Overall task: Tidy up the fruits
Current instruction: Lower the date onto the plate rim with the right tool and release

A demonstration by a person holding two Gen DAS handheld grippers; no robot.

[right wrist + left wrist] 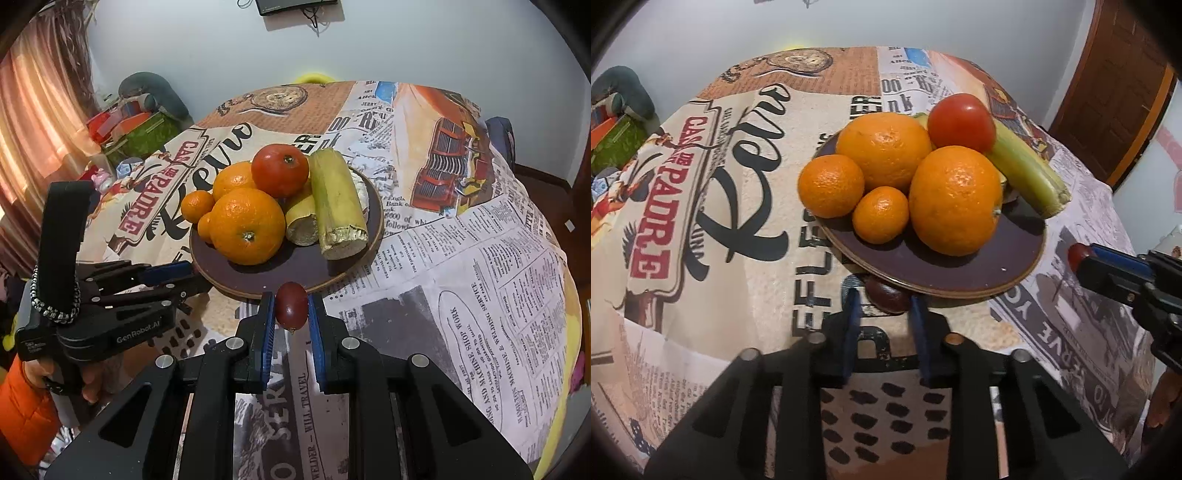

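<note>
A dark plate (960, 269) (258, 275) on the printed tablecloth holds two big oranges (955, 199) (247, 225), two small mandarins (881, 214), a round red fruit (960, 122) (280, 170) and pale green cane pieces (1027, 173) (338, 203). My left gripper (884, 304) is shut on a small dark red grape (888, 299) at the plate's near rim. In the right wrist view the left gripper (195, 278) lies against the plate's left edge. My right gripper (291, 301) is shut on another dark red grape (291, 306) just before the rim; its tip (1086, 256) shows at the right.
The round table (461, 258) drops away to the right and front. Clutter of boxes and bags (136, 129) stands beyond its left side. A brown door (1115, 99) is at the far right. A hand in an orange sleeve (26, 398) holds the left gripper.
</note>
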